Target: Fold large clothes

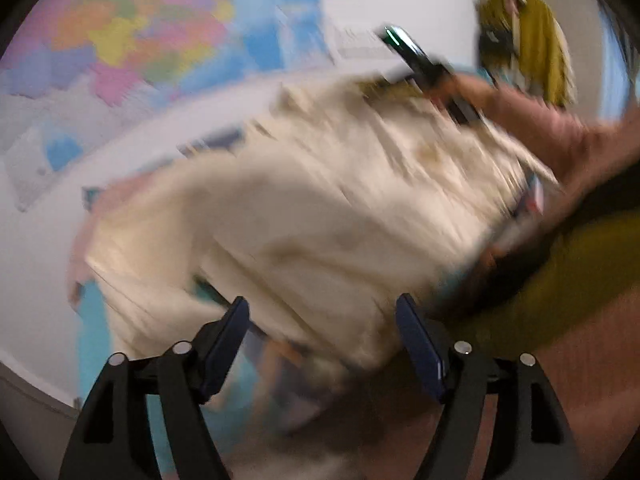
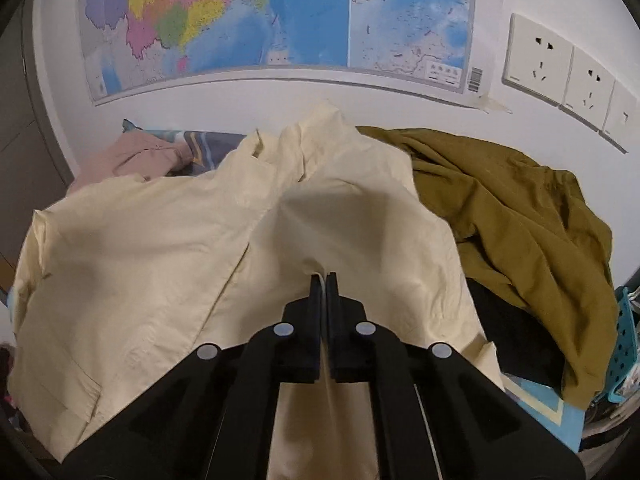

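A large cream shirt (image 2: 152,264) lies spread over the bed, its collar toward the wall. My right gripper (image 2: 324,280) is shut on a fold of this cream shirt, with a thin edge of cloth pinched between the pads. The left wrist view is heavily blurred; there the cream shirt (image 1: 304,208) fills the middle and my left gripper (image 1: 324,308) stands open just above its near edge, nothing between the fingers. The other gripper (image 1: 424,68) and a person's forearm (image 1: 560,140) show at the upper right of that view.
An olive-green garment (image 2: 512,216) lies crumpled to the right of the shirt, over something black. A pink garment (image 2: 132,156) sits at the back left. A wall map (image 2: 248,16) and wall sockets (image 2: 560,68) are behind. A turquoise perforated basket (image 2: 624,340) stands at the right edge.
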A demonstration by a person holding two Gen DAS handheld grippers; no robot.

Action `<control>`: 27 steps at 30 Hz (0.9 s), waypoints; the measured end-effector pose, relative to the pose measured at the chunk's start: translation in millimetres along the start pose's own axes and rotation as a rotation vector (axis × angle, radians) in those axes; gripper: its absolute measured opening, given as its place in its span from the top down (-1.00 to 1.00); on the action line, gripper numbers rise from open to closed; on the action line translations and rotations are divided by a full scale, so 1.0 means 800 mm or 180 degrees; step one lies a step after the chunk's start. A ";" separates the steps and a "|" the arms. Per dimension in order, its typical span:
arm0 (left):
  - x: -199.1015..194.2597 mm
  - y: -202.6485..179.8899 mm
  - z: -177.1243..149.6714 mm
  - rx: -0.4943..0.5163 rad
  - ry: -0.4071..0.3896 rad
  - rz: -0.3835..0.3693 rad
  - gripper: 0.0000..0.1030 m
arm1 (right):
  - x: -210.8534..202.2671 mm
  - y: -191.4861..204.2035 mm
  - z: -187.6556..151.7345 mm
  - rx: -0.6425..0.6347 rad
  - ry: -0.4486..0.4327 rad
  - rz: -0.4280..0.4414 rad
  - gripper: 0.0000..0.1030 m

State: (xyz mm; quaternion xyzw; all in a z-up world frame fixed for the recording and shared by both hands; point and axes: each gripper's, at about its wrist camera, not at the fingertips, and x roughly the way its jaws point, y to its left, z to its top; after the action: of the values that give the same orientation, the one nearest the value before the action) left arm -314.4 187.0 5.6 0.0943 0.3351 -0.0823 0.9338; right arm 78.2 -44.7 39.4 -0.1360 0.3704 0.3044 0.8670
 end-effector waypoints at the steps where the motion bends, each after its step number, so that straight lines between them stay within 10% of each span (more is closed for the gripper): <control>1: 0.002 0.009 0.009 -0.0024 -0.0051 0.0061 -0.50 | 0.006 0.002 -0.002 -0.0053 0.0113 -0.0025 0.93; 8: 0.120 0.070 0.109 0.0073 0.0039 0.0656 -0.53 | -0.018 -0.027 0.013 0.0123 -0.0076 0.0043 0.09; 16: 0.291 0.091 0.181 0.0071 0.0619 0.0385 -0.47 | 0.049 -0.029 0.068 0.0006 0.0108 -0.0225 -0.01; 19: 0.351 0.094 0.185 0.0035 0.1045 0.0502 0.05 | 0.080 -0.036 0.077 -0.0048 0.0278 -0.0215 0.06; 24: 0.375 0.112 0.195 -0.0131 0.1008 0.0613 0.97 | 0.079 -0.040 0.085 -0.0225 0.0286 -0.0154 0.84; 27: 0.387 0.125 0.211 -0.0180 0.0950 0.0855 0.96 | 0.051 -0.031 0.100 -0.0295 -0.0020 -0.0245 0.94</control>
State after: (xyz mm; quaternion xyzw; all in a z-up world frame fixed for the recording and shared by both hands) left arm 46.2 217.0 -52.8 0.1231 0.4563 0.0673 0.8787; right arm 160.3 -9.8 65.2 -0.1892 0.3476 0.2881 0.8720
